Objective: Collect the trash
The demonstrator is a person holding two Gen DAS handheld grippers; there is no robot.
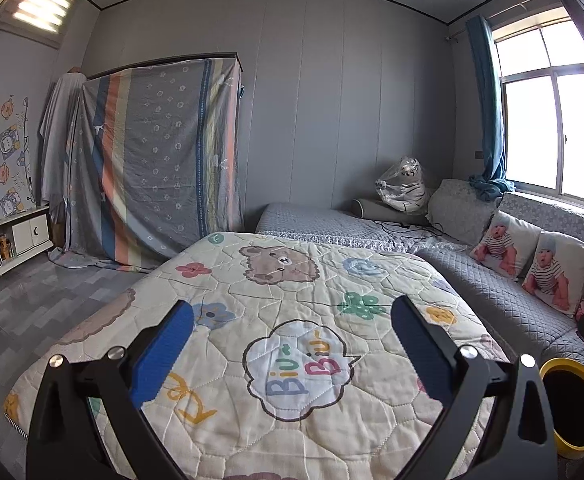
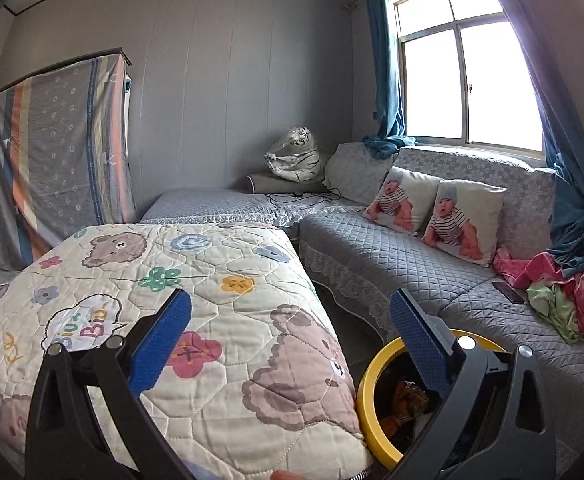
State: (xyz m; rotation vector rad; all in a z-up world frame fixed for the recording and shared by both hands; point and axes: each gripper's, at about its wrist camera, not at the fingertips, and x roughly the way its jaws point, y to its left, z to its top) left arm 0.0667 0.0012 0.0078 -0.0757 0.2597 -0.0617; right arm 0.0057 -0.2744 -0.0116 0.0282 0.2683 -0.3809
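**Two grippers held spread, one bin beside the quilt**

The left gripper (image 1: 292, 344) and right gripper (image 2: 292, 340) were both seen with fingers spread and empty above one cartoon quilt (image 2: 211, 280). One yellow bin (image 2: 376, 376), with orange wrappers (image 2: 408, 400) inside, was placed between quilt and grey sofa (image 2: 372, 256). Two baby-print cushions (image 2: 464, 216) were counted.
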